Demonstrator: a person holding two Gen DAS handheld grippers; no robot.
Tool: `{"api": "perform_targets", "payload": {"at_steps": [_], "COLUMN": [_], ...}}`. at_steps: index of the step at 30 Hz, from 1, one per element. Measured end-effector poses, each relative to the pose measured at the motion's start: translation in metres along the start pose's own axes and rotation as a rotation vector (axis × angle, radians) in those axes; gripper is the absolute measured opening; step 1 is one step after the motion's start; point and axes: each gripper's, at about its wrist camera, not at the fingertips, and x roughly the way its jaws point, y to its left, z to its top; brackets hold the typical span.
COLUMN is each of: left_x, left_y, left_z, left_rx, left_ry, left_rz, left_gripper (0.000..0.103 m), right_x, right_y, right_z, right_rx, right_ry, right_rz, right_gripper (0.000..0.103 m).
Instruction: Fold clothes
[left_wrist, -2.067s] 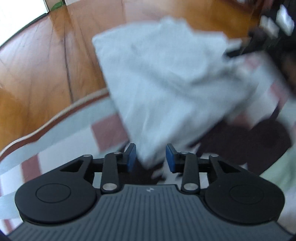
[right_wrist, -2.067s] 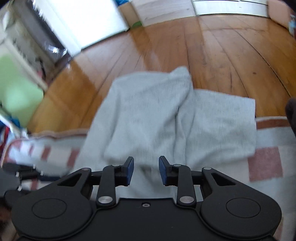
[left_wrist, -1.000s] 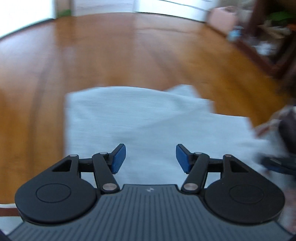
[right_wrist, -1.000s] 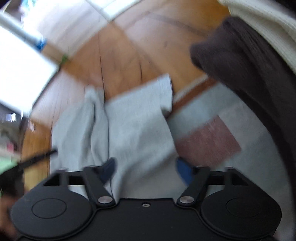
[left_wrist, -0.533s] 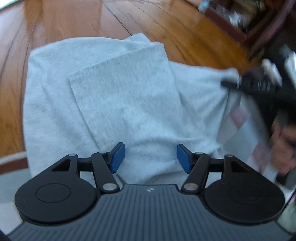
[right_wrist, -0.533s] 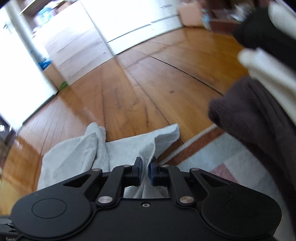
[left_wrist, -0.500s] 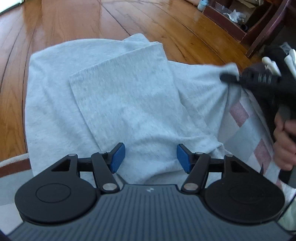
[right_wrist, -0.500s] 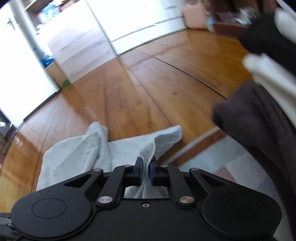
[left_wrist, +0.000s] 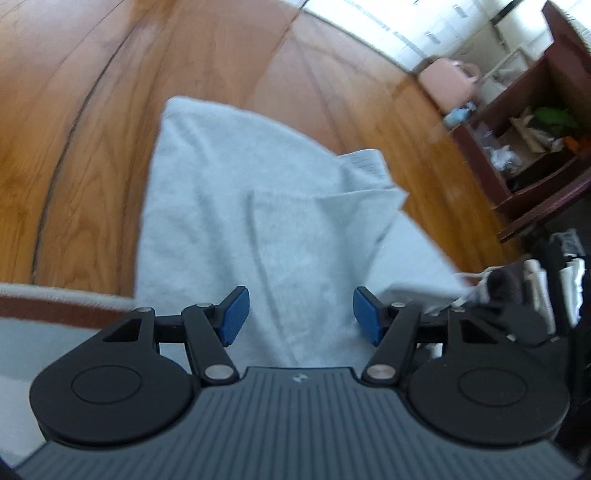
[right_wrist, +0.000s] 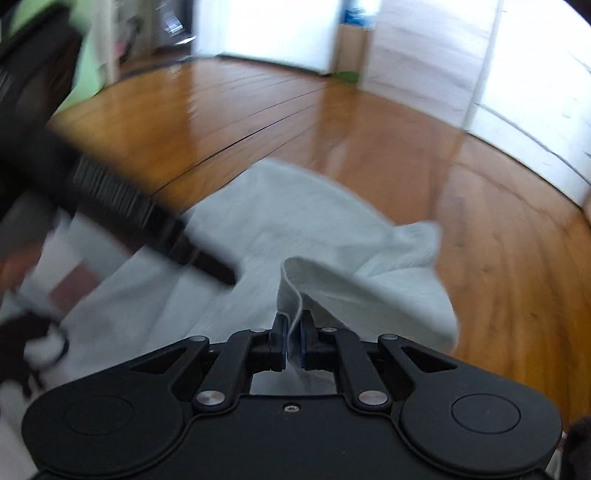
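A light grey garment (left_wrist: 258, 221) lies crumpled, partly on the wooden floor and partly on a rug. In the left wrist view my left gripper (left_wrist: 301, 318) hovers open over its near part, blue pads well apart and pressing nothing. In the right wrist view my right gripper (right_wrist: 293, 339) is shut on a thin edge of the garment (right_wrist: 332, 229), which rises in a fold from between the pads. One black finger (right_wrist: 147, 229) of the left gripper reaches in from the left above the cloth. The right gripper shows only as a dark blur at the right edge of the left wrist view.
The wooden floor (right_wrist: 498, 221) spreads beyond the garment. A pale rug with a brown border (left_wrist: 55, 308) lies under its near side. A dark wooden shelf unit (left_wrist: 535, 177) with clutter and a pink container (left_wrist: 448, 83) stand at the far right. A bright doorway (right_wrist: 266, 29) is further off.
The right gripper has gone from wide open to shut on the garment's edge, then rolled and carried it sideways. The left gripper has shifted over the cloth, still open.
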Motion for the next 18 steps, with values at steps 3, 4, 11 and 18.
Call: {"api": "perform_targets", "payload": {"at_steps": [3, 4, 11, 18], "left_x": [0.014, 0.024, 0.089, 0.087], "left_y": [-0.017, -0.024, -0.056, -0.041], "left_z": [0.009, 0.014, 0.028, 0.022], "left_rx": [0.115, 0.166, 0.431, 0.375], "left_ry": [0.024, 0.058, 0.173, 0.12], "left_rz": [-0.109, -0.149, 0.049, 0.132], "left_gripper": [0.064, 0.064, 0.064, 0.064], "right_x": [0.006, 0.008, -0.001, -0.05], "right_y": [0.001, 0.001, 0.001, -0.04], "right_z": [-0.005, -0.007, -0.014, -0.026], "right_rx": [-0.015, -0.014, 0.011, 0.203], "right_ry": [0.018, 0.021, 0.066, 0.122], "right_rz": [0.017, 0.02, 0.111, 0.343], "right_gripper": [0.016, 0.018, 0.039, 0.048]}}
